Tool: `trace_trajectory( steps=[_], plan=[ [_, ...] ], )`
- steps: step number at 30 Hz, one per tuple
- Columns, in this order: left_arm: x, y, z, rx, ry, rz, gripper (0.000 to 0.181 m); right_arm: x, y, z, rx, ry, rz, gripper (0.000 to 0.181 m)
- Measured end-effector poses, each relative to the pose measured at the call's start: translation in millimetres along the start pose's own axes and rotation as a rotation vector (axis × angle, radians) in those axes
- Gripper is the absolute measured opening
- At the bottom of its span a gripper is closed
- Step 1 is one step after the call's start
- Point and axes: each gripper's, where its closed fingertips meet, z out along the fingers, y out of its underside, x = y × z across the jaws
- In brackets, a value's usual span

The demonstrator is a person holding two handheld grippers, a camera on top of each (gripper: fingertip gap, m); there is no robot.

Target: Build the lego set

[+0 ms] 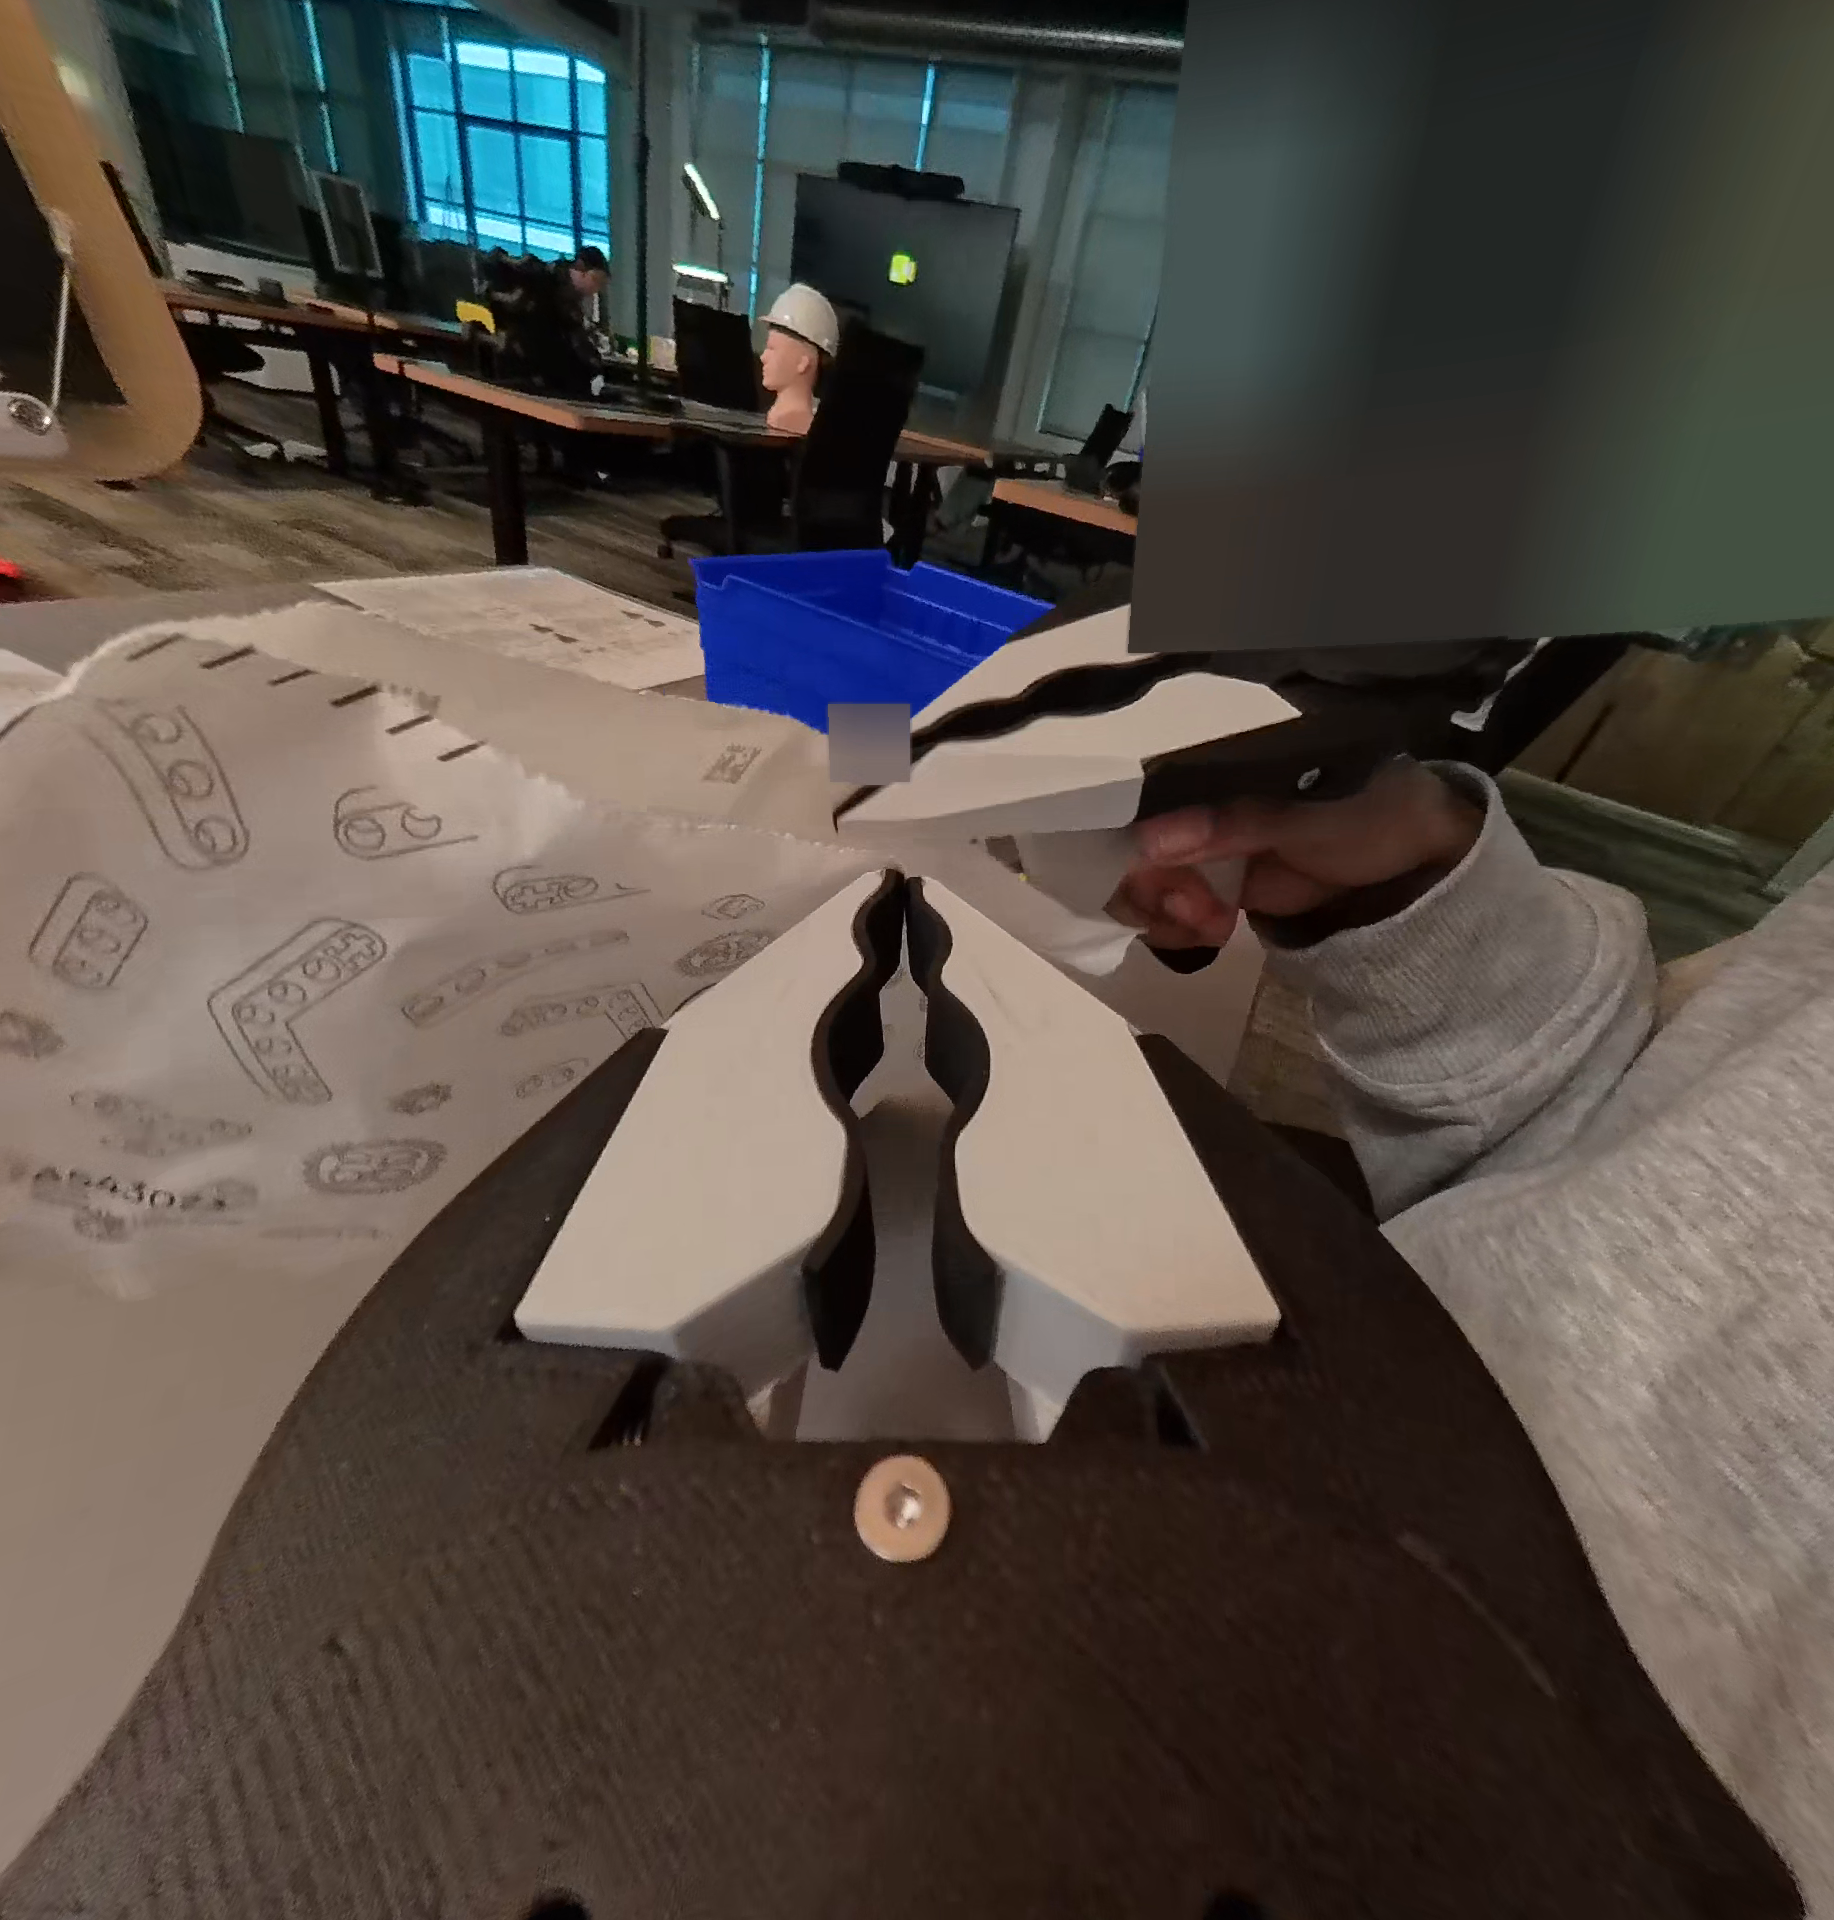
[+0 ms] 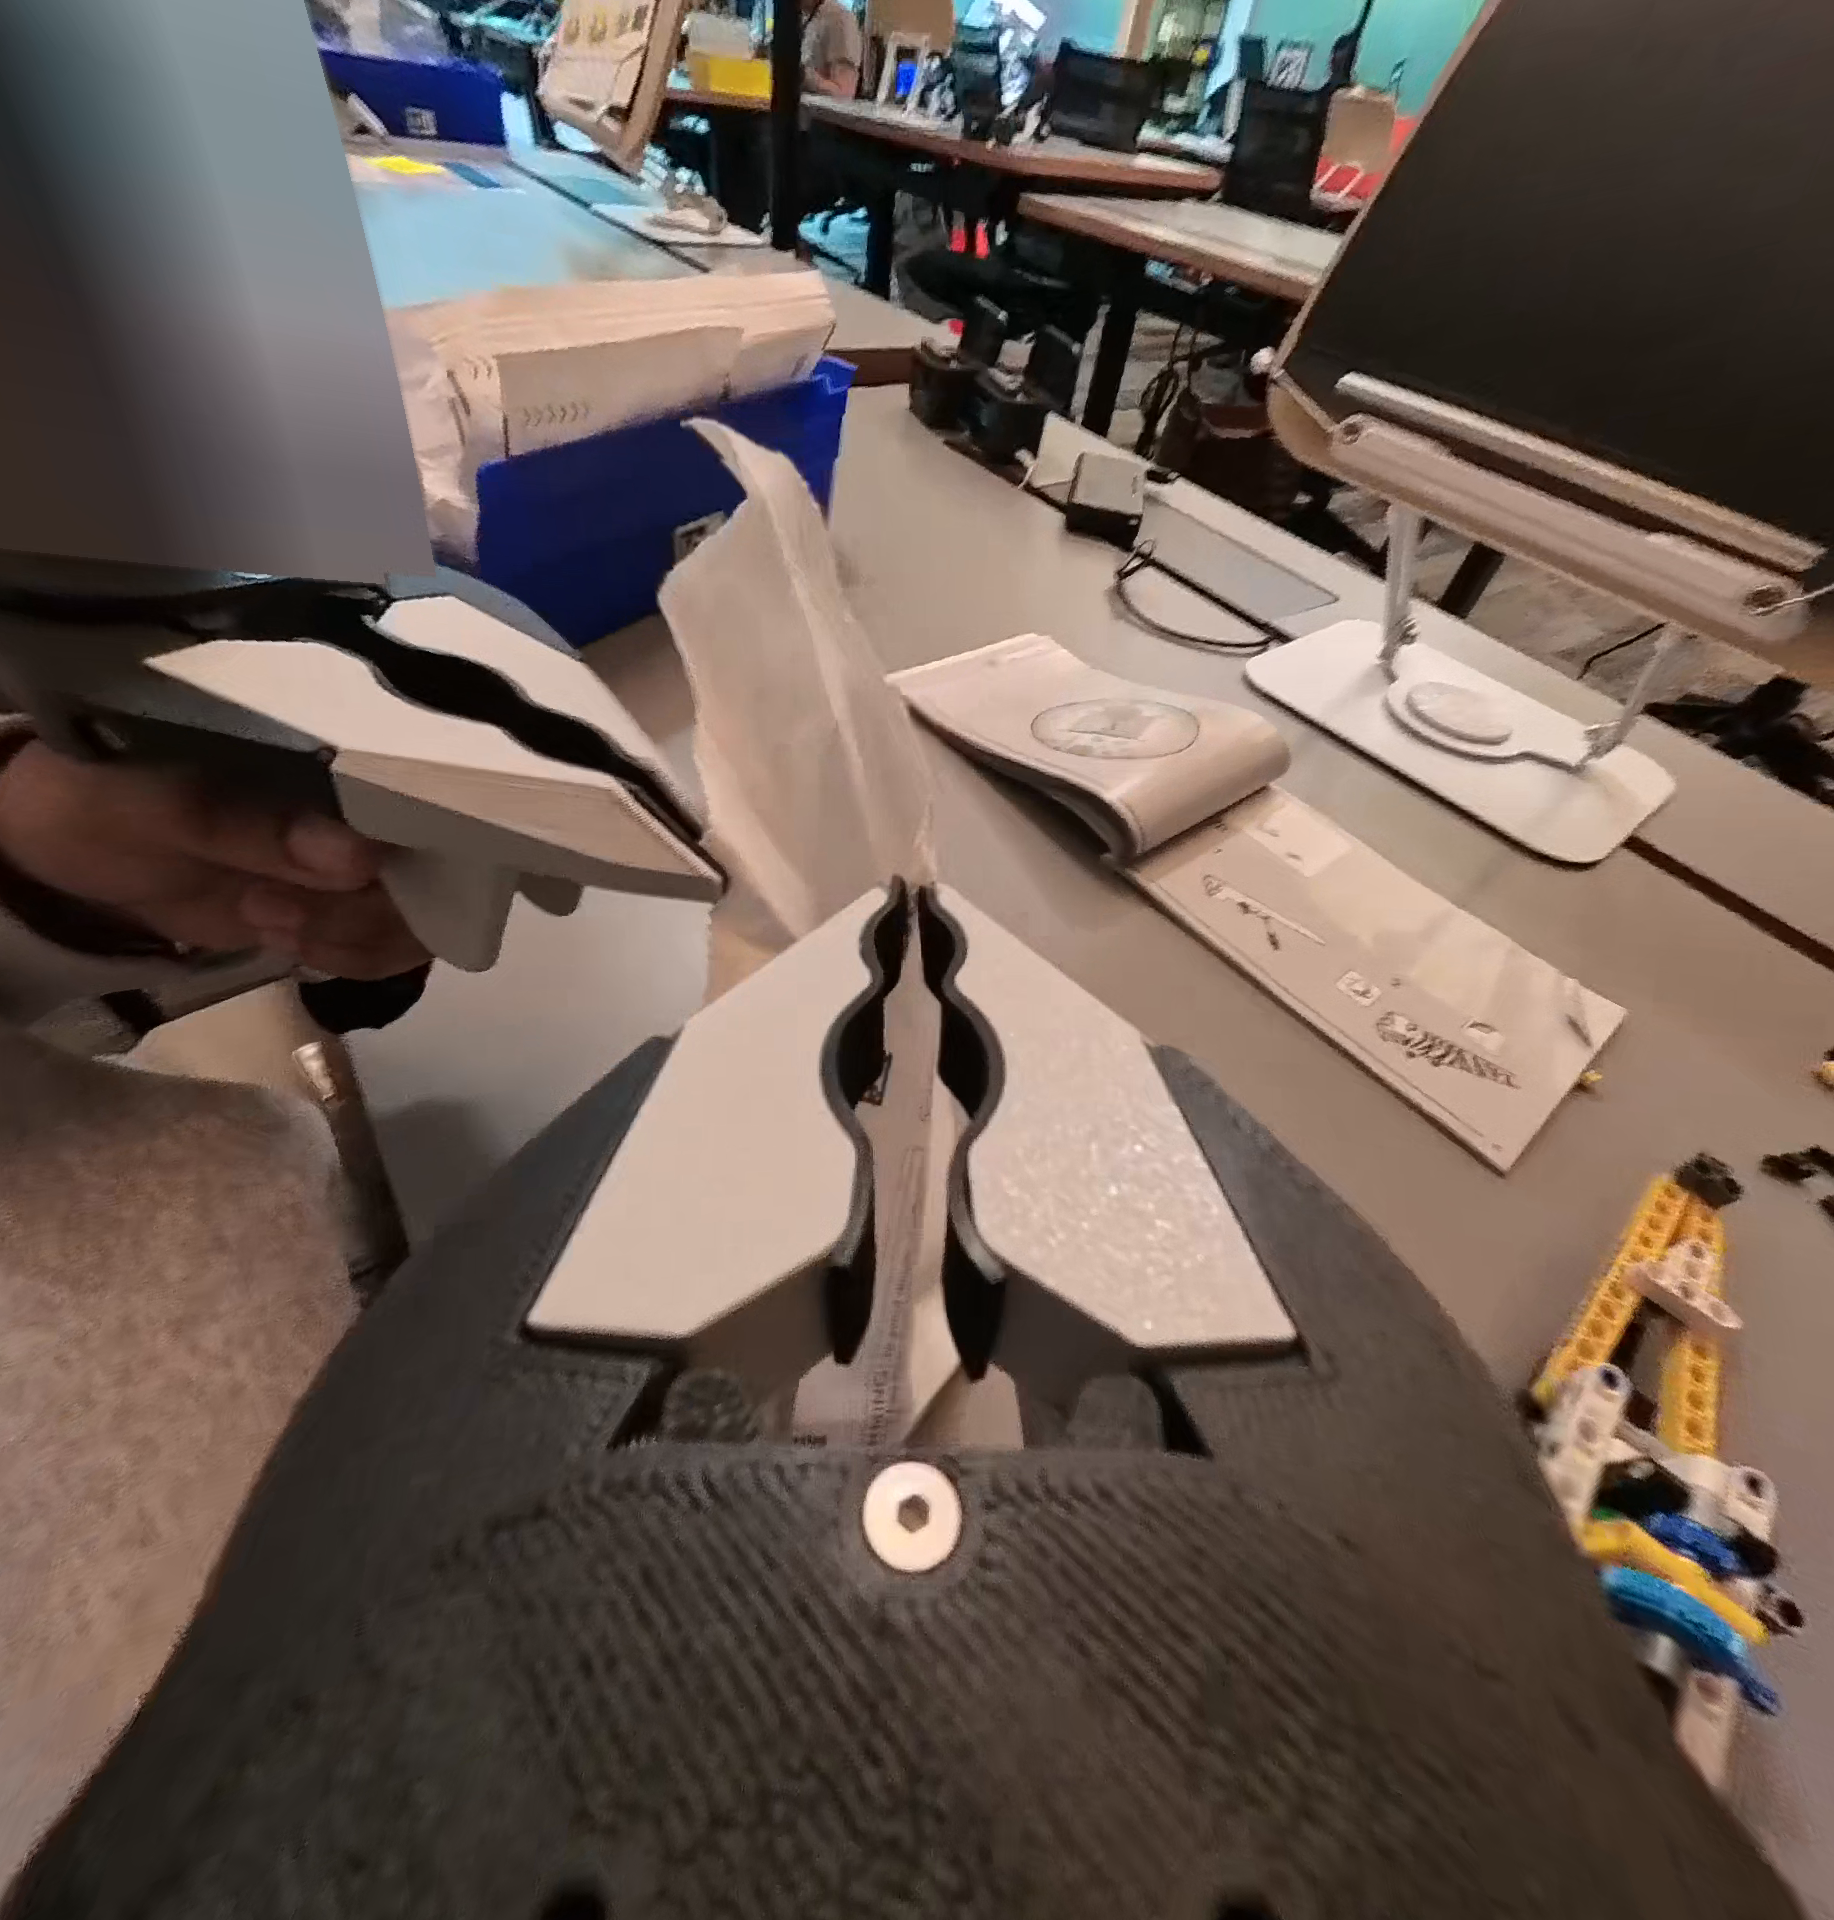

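Both grippers are pinching the same white paper bag (image 1: 300, 935), the kind printed with grey outlines of building pieces, and holding it up above the grey tabletop (image 2: 996, 582). The left gripper (image 1: 900, 883) is clenched on the bag's edge, its fingertips meeting with only the paper between them. The right gripper (image 2: 911, 894) is likewise clamped on the bag, a strip of paper running down between its two fingers toward the camera. In the left wrist view the right gripper (image 1: 861, 810) is reaching in from the right, held by a hand (image 1: 1277, 862) in a grey sleeve, its tips just beside the left one's. The bag's upper edge between them is looking ragged (whether it is torn fully open I cannot tell).

On the tabletop to the right, a partly built lego model (image 2: 1651, 1434) of yellow beams with white and blue parts is lying near the edge, with a few small black pieces (image 2: 1817, 1184) loose just beyond it. An open instruction booklet (image 2: 1256, 883) is lying further in, and a blue bin (image 2: 601, 520) holding more white bags is standing behind the raised bag.
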Motion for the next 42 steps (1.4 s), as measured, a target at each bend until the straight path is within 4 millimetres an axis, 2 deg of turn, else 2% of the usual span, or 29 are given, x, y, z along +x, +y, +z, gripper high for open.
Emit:
trace_trajectory(
  steps=[2,6,10,13,17,20,22,25,27,31,33,36,38,40,42],
  plan=[
    [3,0,1,0.0,0.003,0.005,0.0,-3,5,2,-0.033,-0.012,0.018,0.005],
    [16,6,4,-0.018,0.048,0.021,0.0,22,12,-4,-0.096,0.145,-0.039,0.002],
    [26,10,3,-0.04,0.115,-0.058,0.0,30,13,-10,-0.11,0.156,-0.051,0.0],
    [21,1,-5,-0.046,0.078,-0.073,0.0,29,12,-11,-0.108,0.138,-0.052,0.0],
    [25,-29,-22,0.012,0.024,0.026,0.0,29,17,-7,-0.145,0.151,-0.095,0.0],
    [25,-44,-29,0.003,-0.038,0.165,0.018,24,17,-6,-0.143,0.12,-0.092,0.0],
    [20,-45,-28,-0.05,-0.099,0.305,0.038,16,13,-6,-0.135,0.083,-0.086,0.0],
    [6,-30,-22,-0.229,-0.166,0.534,0.063,6,10,-6,-0.14,0.044,-0.098,0.0],
    [4,-17,-19,-0.352,-0.149,0.646,0.071,-3,10,-4,-0.145,0.018,-0.114,0.0],
    [-4,-1,-21,-0.552,-0.109,0.7,0.068,-26,8,-2,-0.135,-0.091,-0.11,0.0],
    [0,14,-31,-0.69,-0.043,0.724,0.065,-30,8,-1,-0.119,-0.135,-0.066,0.0],
    [-3,36,-48,-0.882,-0.036,0.846,0.064,-33,11,1,-0.119,-0.173,-0.008,0.0],
    [-7,45,-51,-0.935,-0.069,0.929,0.054,-33,16,3,-0.135,-0.155,-0.03,0.0],
    [-8,51,-53,-0.959,-0.09,0.98,0.053,-33,18,5,-0.145,-0.139,-0.034,0.0],
    [-3,46,-52,-0.914,-0.105,0.98,0.052,-27,17,6,-0.142,-0.105,-0.009,0.0]
  ],
)
